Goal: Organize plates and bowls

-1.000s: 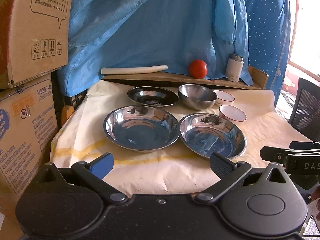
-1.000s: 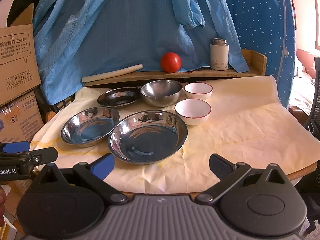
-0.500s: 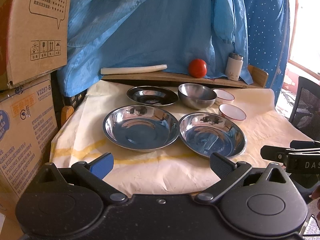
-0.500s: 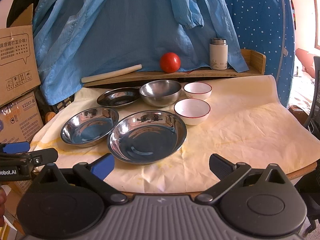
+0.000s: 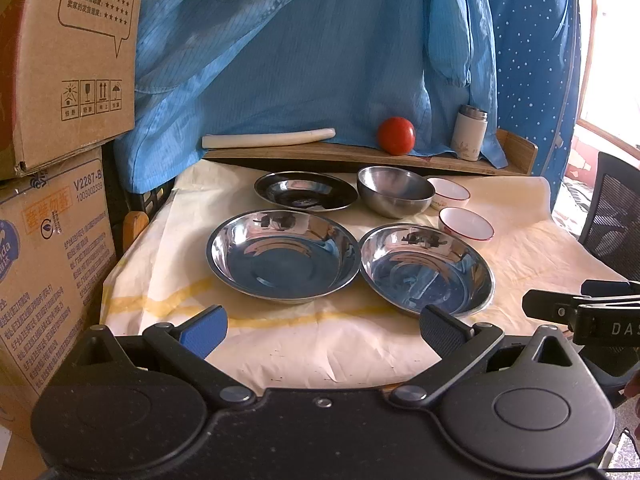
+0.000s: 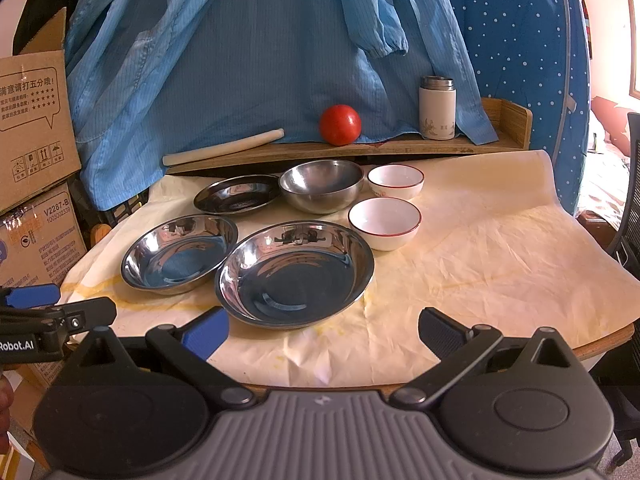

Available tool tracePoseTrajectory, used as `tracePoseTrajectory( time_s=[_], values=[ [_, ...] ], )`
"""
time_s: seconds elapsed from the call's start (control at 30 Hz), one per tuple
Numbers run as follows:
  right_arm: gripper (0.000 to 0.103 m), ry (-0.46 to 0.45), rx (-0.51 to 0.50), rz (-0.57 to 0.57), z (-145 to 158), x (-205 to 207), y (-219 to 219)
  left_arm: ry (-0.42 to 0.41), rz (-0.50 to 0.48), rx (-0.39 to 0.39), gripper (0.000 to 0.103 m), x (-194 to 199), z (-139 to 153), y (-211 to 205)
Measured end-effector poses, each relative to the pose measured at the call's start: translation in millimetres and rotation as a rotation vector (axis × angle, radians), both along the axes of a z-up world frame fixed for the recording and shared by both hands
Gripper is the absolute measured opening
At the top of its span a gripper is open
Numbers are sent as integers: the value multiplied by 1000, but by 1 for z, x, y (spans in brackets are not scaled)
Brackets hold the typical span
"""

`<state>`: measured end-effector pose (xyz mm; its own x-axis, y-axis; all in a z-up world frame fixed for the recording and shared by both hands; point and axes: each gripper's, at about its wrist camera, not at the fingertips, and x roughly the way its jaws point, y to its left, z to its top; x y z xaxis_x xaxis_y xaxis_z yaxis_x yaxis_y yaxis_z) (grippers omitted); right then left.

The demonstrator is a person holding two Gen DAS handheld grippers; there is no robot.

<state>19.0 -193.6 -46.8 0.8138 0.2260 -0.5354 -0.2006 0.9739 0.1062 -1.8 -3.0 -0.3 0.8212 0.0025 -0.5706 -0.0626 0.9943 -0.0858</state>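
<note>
- Your left gripper [image 5: 323, 326] is spread wide, empty; two steel plates [image 5: 283, 255] lie just ahead of its jaws.
- Your right gripper [image 6: 323, 327] gapes empty too; bowls [image 6: 385, 222] ahead, slightly right.

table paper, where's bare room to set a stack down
Free: the wide bare paper right of the white bowls, and the front strip before the steel plates. Crowded: the left and middle, where dishes sit rim to rim.

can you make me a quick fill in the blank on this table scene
1. The number of white bowls on the table is ____.
2. The ball on the shelf is coloured ____.
3. Both the left gripper and right gripper are ____ and hold nothing.

Missing words: two; red; open
</note>
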Motion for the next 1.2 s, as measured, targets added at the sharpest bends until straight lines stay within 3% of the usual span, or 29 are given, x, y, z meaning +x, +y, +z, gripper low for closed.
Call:
tracePoseTrajectory(
  time_s=[1.2],
  values=[
    [103,2,0,1,0,5,0,7,-6,-5,102,2,-4,-1]
  ],
)
